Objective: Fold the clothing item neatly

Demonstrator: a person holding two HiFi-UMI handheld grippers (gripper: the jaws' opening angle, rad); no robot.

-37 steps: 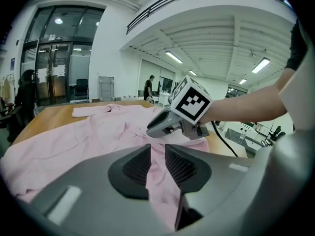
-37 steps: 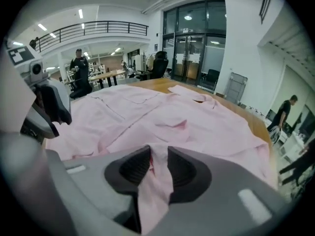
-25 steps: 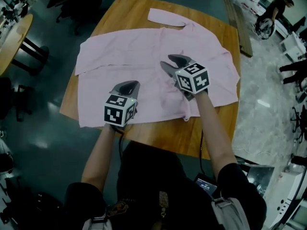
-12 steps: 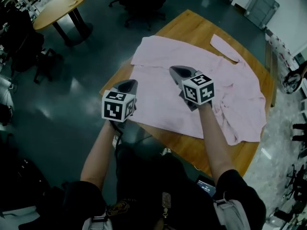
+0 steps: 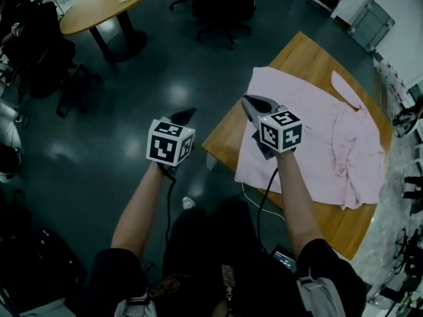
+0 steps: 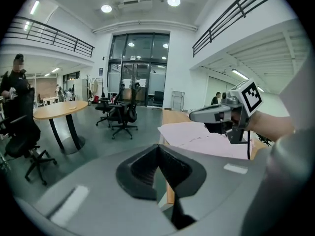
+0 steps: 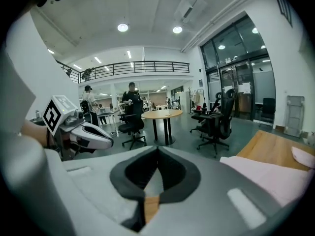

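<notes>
Glossy dark floor (image 5: pixel 99 144) fills most of what lies below you, with office chairs (image 5: pixel 218 5) farther out. The wooden counter (image 5: pixel 225 136) sits off to your right.

The pink shirt (image 5: pixel 310 131) lies spread on that counter, ahead of and to the right of your right tongs (image 5: pixel 250 102). It is flat along the edge nearest those tongs and bunched into wrinkles on the far right side, with a sleeve trailing beyond.

Expect it to be light, thin and completely limp. It will sag wherever you are not holding it and will likely slide easily over the smooth wood. It should not be damaged by a firm pinch, so grip it with confidence.

Take it at corners or along a seam or hem, one point per tongs and spaced wide, so the cloth hangs taut between them rather than folding on itself. The flat left-hand edge, just beyond your right tongs, looks the easiest place to start.

Your right tongs are pressed together with nothing between them, hovering over that left-hand edge of the shirt. Your left tongs (image 5: pixel 186 113) are also fully together and empty, out over the floor. The counter and shirt lie well to their right, past the other tongs. Both must spread before either can pinch fabric.
</notes>
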